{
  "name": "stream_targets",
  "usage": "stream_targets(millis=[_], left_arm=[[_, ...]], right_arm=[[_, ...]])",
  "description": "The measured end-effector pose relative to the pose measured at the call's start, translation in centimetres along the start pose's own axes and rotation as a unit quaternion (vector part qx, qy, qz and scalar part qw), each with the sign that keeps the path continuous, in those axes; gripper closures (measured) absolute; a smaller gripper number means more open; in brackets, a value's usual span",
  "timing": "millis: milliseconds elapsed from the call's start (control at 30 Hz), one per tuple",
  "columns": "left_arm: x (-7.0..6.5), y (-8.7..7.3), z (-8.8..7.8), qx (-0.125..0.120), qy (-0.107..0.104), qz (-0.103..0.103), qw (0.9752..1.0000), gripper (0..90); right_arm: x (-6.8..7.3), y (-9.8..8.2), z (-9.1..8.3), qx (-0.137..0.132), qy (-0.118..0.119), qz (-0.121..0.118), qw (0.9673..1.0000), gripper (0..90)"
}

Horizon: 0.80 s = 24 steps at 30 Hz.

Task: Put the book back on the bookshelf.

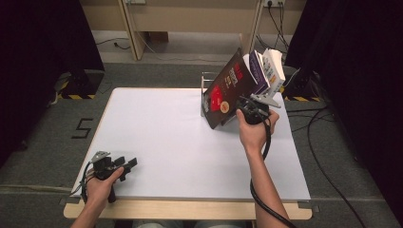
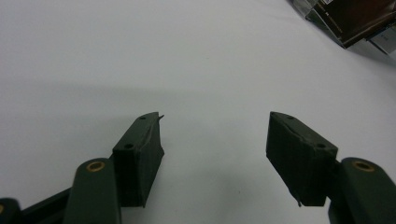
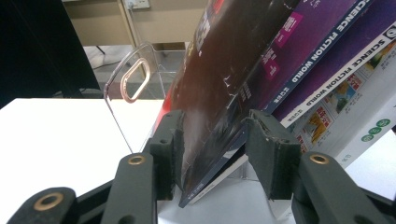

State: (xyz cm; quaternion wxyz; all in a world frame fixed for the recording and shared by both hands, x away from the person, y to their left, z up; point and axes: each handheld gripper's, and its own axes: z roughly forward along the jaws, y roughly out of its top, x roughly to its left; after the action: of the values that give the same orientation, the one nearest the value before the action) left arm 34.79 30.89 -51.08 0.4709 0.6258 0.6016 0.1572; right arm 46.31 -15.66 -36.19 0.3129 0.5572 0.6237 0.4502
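A dark book (image 1: 223,92) with a red cover design leans tilted to the left at the front of a row of books in a clear acrylic stand (image 1: 204,90). My right gripper (image 1: 241,105) is shut on its lower edge; in the right gripper view the dark book (image 3: 219,93) sits between the two pads of my right gripper (image 3: 212,140), which touch both its faces. Behind it stand purple books (image 3: 317,60) and a white book (image 3: 355,107). My left gripper (image 1: 128,166) rests open on the white table (image 1: 166,137) near the front left corner, and my left gripper (image 2: 215,135) has nothing between its jaws.
The clear stand's end panel (image 3: 126,93) with an oval handle hole rises left of the dark book. Purple books (image 1: 256,71) and a white book (image 1: 274,69) fill the stand at the table's back right. Cables lie on the floor to the right.
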Motion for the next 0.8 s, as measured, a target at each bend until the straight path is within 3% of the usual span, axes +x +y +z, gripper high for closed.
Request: stream_targets(millis=[800], left_arm=[[0.0, 0.0, 0.0, 0.000, 0.000, 0.001, 1.0000, 34.9]], right_arm=[[-0.2, -0.4, -1.4, -0.010, -0.002, -0.006, 0.9999, 56.4]])
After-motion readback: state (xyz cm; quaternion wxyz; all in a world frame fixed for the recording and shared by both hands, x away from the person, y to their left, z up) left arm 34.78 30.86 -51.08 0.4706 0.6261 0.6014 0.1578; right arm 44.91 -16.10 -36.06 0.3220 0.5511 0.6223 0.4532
